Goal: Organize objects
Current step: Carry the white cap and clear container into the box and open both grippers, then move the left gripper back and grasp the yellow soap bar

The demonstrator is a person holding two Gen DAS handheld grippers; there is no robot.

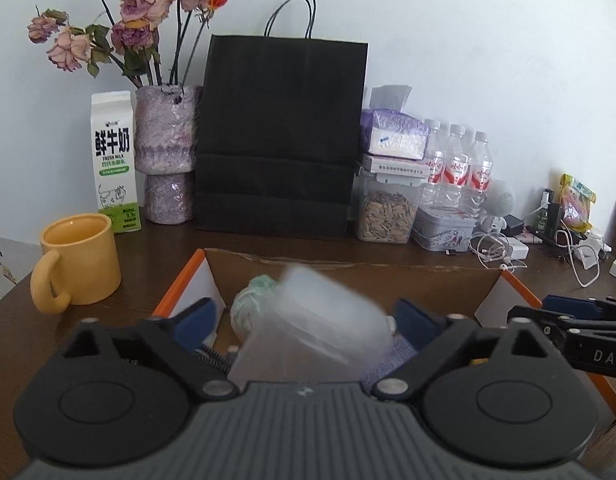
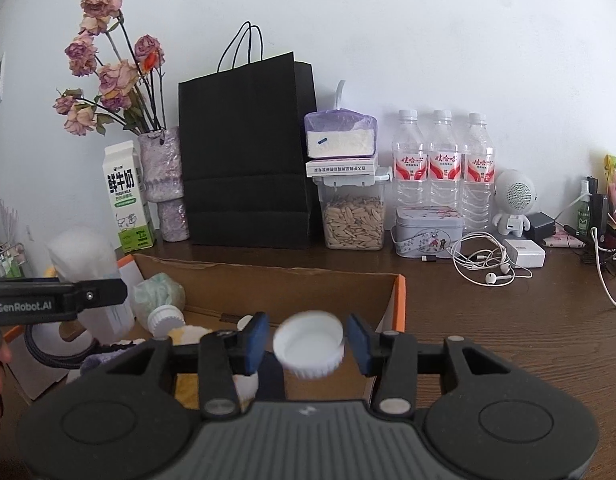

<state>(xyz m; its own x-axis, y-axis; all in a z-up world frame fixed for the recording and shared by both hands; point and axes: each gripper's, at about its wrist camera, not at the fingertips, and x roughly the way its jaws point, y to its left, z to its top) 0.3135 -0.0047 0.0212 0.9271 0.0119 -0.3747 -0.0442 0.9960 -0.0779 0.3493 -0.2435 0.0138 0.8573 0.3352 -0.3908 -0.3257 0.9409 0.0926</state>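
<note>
Released over the box

Left gripper [image 1: 304, 320] spread fully wide, blurred translucent container [image 1: 312, 332] loose between the pads, apparently tipping into the cardboard box [image 1: 348, 280] near the desk's front edge. Right gripper [image 2: 306, 342] about half open, white cap [image 2: 309, 344] between the pads with gaps either side, over the box's right end, long axis left-right.
</note>
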